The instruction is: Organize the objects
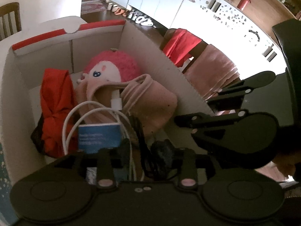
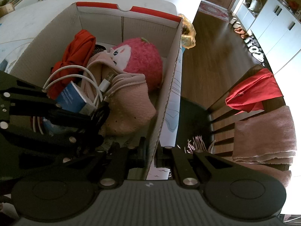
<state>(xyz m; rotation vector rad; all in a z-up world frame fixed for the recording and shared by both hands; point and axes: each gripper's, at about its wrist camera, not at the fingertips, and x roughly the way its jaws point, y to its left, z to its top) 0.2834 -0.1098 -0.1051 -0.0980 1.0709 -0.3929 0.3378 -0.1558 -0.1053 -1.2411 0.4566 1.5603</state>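
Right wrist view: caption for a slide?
Right gripper clamps the cardboard box wall; pink plush, white cable inside.

The cardboard box (image 2: pixel 170 79) is sitting open, holding a pink plush toy (image 2: pixel 143 60) against its right wall. Left of the toy a red cloth (image 2: pixel 79 50) is lying; in front, a white cable (image 2: pixel 75 71) is looping over a blue booklet (image 2: pixel 72 98). The right gripper (image 2: pixel 150 157) is clamping the box's wall.

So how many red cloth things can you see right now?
2. One red garment lies bunched inside the cardboard box, at its left beside the pink plush. Another red cloth hangs over the chair back outside the box. More may be buried.
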